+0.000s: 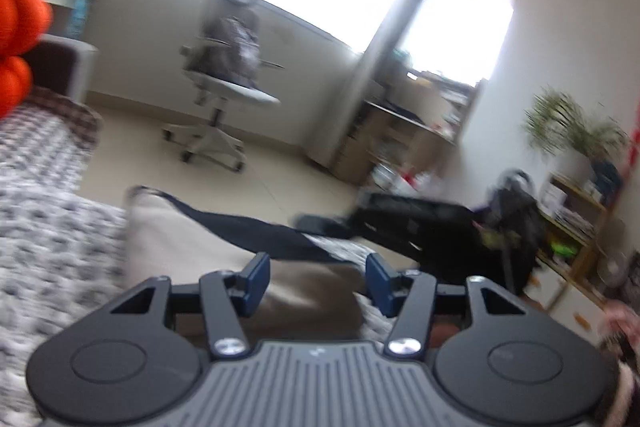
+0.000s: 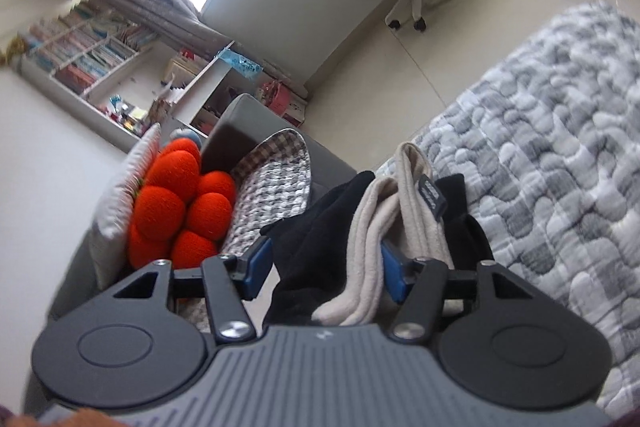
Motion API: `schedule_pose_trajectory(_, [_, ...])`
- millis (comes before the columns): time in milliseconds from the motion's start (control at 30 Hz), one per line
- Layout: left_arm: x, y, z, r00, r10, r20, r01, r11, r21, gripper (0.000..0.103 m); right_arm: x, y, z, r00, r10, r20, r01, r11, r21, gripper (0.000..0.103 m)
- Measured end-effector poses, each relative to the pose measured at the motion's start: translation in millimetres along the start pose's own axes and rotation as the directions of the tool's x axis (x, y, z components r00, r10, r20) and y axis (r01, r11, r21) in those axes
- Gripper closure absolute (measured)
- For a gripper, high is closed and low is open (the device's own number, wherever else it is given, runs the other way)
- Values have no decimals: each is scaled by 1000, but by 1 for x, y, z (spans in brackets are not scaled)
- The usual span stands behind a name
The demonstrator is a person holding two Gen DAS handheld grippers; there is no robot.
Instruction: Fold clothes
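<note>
A beige and black garment (image 1: 208, 247) lies on the grey patterned quilt (image 1: 52, 227), stretching away from me. My left gripper (image 1: 318, 277) is open just above the garment's near end, nothing between its blue pads. In the right wrist view the same garment (image 2: 372, 227) is bunched up and raised, with beige folds and black fabric passing between the blue pads. My right gripper (image 2: 326, 263) stands wide with the cloth draped through it; a firm pinch does not show. A dark label (image 2: 432, 197) sits on the beige part.
The quilt (image 2: 560, 155) covers the bed. An orange plush cushion (image 2: 180, 203) and a checked pillow (image 2: 276, 183) lie at the bed's head. A white office chair (image 1: 224, 83) stands on the tiled floor. A black bag (image 1: 440, 227), shelves and a plant (image 1: 572, 127) are at the right.
</note>
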State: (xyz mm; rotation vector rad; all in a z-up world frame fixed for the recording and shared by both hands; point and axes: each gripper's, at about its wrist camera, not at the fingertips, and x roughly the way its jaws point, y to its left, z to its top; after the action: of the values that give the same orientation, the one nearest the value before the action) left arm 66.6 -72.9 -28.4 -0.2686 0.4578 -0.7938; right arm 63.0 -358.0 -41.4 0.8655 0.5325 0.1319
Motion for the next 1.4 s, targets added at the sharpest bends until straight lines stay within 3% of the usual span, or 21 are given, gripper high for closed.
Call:
schedule_pose_trajectory(33, [1, 5, 0, 1000, 20, 0, -20, 1000, -8, 51, 2, 2, -2, 1000, -4, 3, 4, 1000, -25, 48])
schedule_pose_trajectory(100, [4, 15, -3, 998, 68, -5, -68, 997, -24, 53, 6, 7, -8, 1000, -24, 11, 25, 997, -79, 67])
schedule_pose_trajectory(200, [10, 30, -7, 992, 129, -15, -130, 989, -75, 60, 7, 17, -13, 998, -51, 41, 57, 985, -162, 75])
schedule_pose_trajectory(300, [9, 37, -6, 989, 147, 3, -145, 981, -126, 60, 3, 16, -9, 997, -34, 66, 45, 984, -170, 77])
schedule_pose_trajectory(533, [9, 40, -5, 986, 165, 18, -162, 977, -137, 61, -8, 10, 0, 993, -4, 115, 22, 987, -161, 78])
schedule_pose_trajectory(867, [19, 38, -11, 989, 145, -35, -148, 982, -116, 60, -13, -24, -1, 990, -95, 102, 103, 991, -81, 79])
schedule_pose_trajectory(933, [21, 38, -13, 988, 151, -43, -154, 982, -109, 59, -11, -32, -3, 990, -112, 88, 117, 991, -64, 77])
schedule_pose_trajectory(1100, [19, 39, -10, 986, 161, -45, -166, 978, -123, 59, -19, -29, 0, 990, -90, 104, 98, 993, -66, 61])
schedule_pose_trajectory(1300, [11, 23, -1, 976, 211, 45, -208, 976, -70, 61, -35, -10, 1, 973, -88, 213, 128, 976, -178, 61])
schedule_pose_trajectory(1400, [14, 15, -3, 977, 205, 58, -203, 979, -35, 67, -32, 3, -6, 977, -47, 210, 110, 949, -296, 61])
